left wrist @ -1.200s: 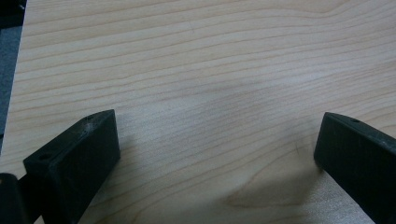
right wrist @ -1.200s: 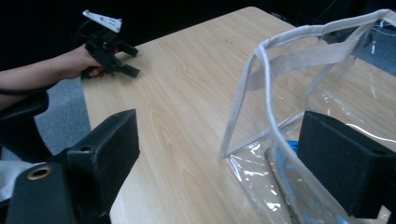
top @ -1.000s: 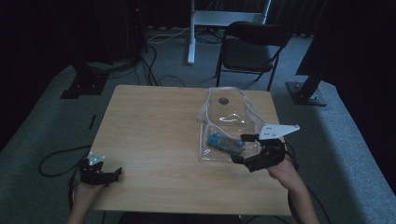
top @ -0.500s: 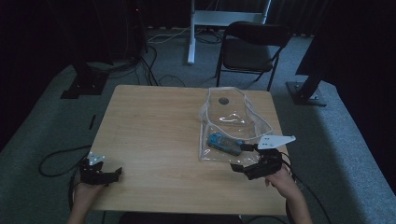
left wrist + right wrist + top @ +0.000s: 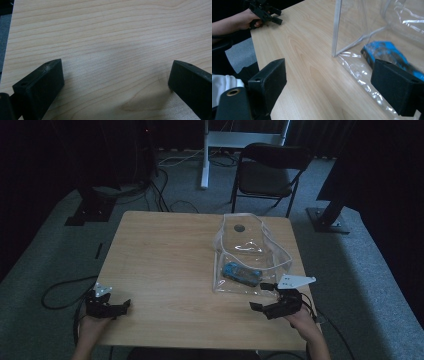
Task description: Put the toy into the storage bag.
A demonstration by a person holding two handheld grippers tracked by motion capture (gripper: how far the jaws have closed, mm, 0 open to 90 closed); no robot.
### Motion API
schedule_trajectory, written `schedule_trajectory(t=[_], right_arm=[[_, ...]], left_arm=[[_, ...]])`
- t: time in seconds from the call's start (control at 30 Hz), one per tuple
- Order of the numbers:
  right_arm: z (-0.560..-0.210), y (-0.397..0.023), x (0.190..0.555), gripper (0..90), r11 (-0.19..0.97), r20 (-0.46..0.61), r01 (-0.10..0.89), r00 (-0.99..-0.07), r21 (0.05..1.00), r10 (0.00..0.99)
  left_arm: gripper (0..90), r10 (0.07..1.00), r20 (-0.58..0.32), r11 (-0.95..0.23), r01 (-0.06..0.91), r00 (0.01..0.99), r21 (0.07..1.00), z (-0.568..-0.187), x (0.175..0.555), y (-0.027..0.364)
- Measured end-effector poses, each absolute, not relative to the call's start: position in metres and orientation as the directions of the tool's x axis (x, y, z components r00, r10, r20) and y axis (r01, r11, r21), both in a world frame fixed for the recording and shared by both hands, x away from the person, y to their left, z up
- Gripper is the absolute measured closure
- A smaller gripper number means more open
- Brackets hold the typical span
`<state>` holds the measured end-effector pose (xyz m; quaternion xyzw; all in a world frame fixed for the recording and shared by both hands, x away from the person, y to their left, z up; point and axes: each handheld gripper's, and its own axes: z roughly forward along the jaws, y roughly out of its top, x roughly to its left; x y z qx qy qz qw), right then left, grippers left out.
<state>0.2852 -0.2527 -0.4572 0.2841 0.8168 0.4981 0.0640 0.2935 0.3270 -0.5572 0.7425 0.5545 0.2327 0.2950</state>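
High view: a pale wooden table [image 5: 165, 265] with fine straight grain stands on grey carpet, a dark folding chair [image 5: 267, 172] beyond its far edge. Toward the table's right side sits a clear plastic pouch [image 5: 250, 257], glossy and crinkled, with a white-edged rim and a dark round spot near its far end. A flat blue packet [image 5: 241, 273] lies inside it, at the near end.

The left gripper [image 5: 112, 307], matte black, rests at the near left corner, well apart from the pouch. In the left gripper view its blocky jaws stand wide apart over bare wood [image 5: 112, 50].

The right gripper [image 5: 265, 302] sits just near of the pouch, a grey three-cornered plate on top. In the right gripper view its jaws are spread wide, holding nothing; the pouch's stiff corner seam [image 5: 337, 30] rises ahead, and the blue packet [image 5: 384, 53] shows through the shiny film.
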Motion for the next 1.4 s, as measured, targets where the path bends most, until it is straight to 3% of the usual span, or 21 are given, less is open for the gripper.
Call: schedule_trajectory(t=[0.57,0.77,1.07,1.4], right_arm=[[-0.514,-0.283,0.282,11.6,0.267,0.173,0.440,-0.735,0.857,0.656],[-0.524,-0.291,0.279,11.0,0.245,0.131,0.444,-0.662,0.862,0.738],[-0.536,-0.302,0.277,11.0,0.233,0.127,0.478,-0.607,0.847,0.784],[-0.548,-0.311,0.279,11.0,0.165,0.090,0.529,-0.423,0.833,0.902]], left_arm=[[0.7,0.961,0.016,-0.208,0.685,0.275,0.698,-0.557,0.294,0.327],[0.7,0.961,0.018,-0.210,0.686,0.276,0.697,-0.557,0.294,0.327],[0.7,0.961,0.018,-0.210,0.686,0.276,0.697,-0.557,0.294,0.327],[0.7,0.961,0.018,-0.210,0.686,0.276,0.697,-0.557,0.293,0.327]])
